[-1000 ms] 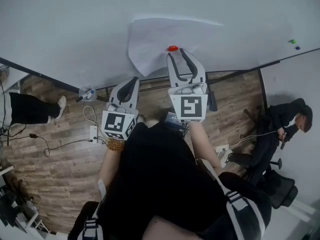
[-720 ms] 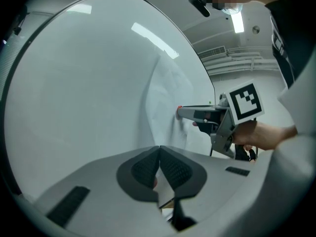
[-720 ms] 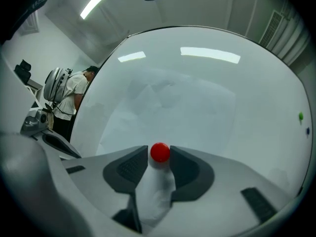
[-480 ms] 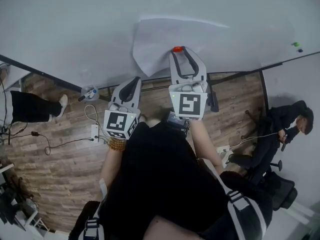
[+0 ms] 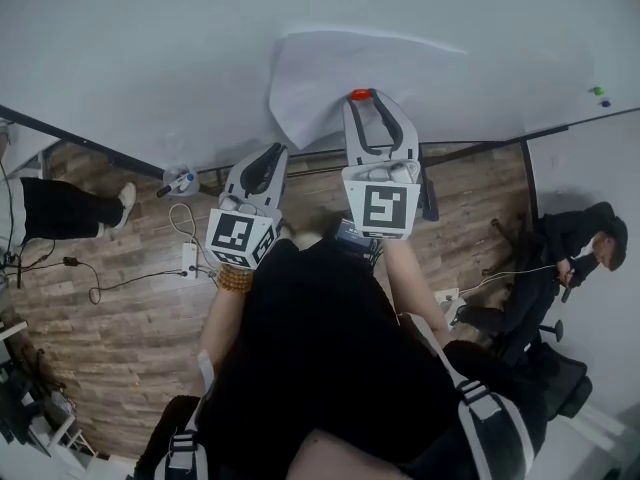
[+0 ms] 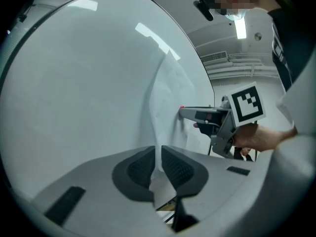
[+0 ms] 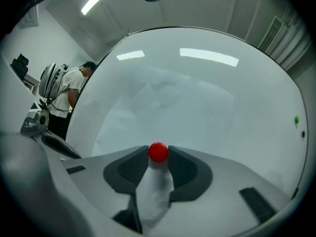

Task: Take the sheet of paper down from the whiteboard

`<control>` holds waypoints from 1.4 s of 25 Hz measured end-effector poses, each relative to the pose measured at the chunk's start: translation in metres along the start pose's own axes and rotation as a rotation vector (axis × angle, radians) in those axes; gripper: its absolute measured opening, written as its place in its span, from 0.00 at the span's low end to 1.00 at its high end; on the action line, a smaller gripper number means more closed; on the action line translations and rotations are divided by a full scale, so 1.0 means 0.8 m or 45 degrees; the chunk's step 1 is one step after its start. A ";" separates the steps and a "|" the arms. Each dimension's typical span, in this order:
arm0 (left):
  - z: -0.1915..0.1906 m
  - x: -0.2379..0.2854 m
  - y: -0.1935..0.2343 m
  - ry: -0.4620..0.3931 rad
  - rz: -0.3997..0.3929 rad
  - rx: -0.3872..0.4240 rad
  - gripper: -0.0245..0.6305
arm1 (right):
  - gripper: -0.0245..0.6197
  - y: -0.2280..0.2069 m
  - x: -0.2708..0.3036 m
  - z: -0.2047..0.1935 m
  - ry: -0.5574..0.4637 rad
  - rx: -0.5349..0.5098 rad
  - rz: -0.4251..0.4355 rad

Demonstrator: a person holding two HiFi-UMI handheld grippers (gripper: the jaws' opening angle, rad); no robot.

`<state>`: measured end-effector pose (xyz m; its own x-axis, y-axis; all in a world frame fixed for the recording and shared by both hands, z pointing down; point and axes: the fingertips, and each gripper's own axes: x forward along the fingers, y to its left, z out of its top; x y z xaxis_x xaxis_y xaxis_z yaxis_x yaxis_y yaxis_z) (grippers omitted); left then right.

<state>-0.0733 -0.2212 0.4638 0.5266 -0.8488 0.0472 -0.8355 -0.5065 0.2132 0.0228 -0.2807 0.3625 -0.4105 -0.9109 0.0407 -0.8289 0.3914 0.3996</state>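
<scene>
Whiteboard (image 5: 150, 58) fills the upper half of the head view, with the sheet of paper (image 5: 420, 68) on it at upper centre, its lower left corner lifting off the surface. Both forearms reach forward, and both grippers point level at the board. The right gripper (image 5: 363, 101) is clamped on the red magnet (image 7: 158, 152) on the sheet. The left gripper (image 6: 159, 154), lower left of it, has just been easing its jaws apart. The sheet's edge runs between them, seemingly no longer pinched.
</scene>
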 end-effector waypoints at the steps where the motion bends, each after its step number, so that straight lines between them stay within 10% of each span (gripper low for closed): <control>1: -0.001 0.002 0.000 -0.001 -0.020 -0.010 0.11 | 0.23 0.000 0.000 0.000 -0.001 0.010 0.005; 35: 0.029 0.057 -0.018 -0.056 -0.191 0.011 0.24 | 0.22 0.000 0.000 -0.002 0.026 0.047 0.057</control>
<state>-0.0411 -0.2562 0.4406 0.6381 -0.7695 -0.0276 -0.7496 -0.6290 0.2063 0.0238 -0.2807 0.3639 -0.4399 -0.8948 0.0765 -0.8235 0.4359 0.3631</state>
